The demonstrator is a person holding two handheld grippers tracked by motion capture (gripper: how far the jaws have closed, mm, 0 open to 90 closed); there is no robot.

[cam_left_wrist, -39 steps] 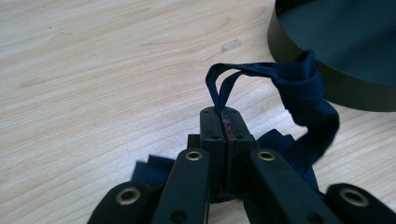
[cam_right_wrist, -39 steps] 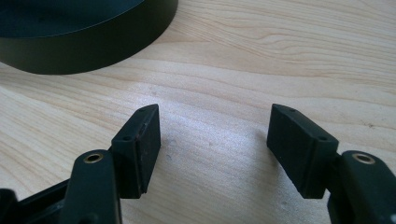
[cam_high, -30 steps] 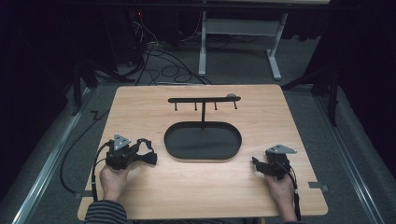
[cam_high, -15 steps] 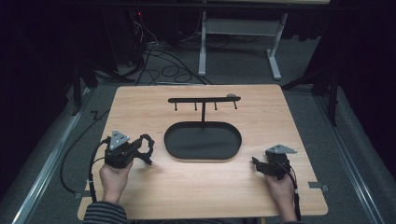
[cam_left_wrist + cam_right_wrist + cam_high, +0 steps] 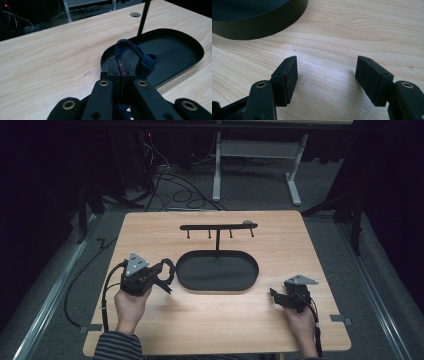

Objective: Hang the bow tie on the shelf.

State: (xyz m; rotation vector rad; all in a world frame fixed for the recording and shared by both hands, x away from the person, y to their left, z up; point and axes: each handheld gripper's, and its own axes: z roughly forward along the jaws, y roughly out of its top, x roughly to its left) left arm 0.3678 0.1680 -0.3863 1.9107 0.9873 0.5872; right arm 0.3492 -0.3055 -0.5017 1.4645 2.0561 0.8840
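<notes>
A dark blue strap loop [image 5: 147, 61] sticks up from the tips of my left gripper [image 5: 121, 66], which is shut on it. In the high view this gripper [image 5: 165, 281] hovers over the table's left front, with the strap [image 5: 169, 268] just left of the black oval tray [image 5: 218, 288]. A thin post rises from the tray and carries a black bar with several pegs [image 5: 218, 226]. My right gripper [image 5: 327, 72] is open, low over bare wood, with nothing between its fingers. It sits at the right front [image 5: 274, 295], just off the tray's right end.
The tray wall [image 5: 257, 27] lies close ahead of the right gripper. A round hole [image 5: 135, 14] is in the tabletop behind the post [image 5: 143, 21]. Beyond the wooden table [image 5: 150, 235] are floor cables and a white desk frame [image 5: 255, 155].
My left gripper has risen and shifted right toward the tray, carrying the blue strap. The right gripper has stayed where it was.
</notes>
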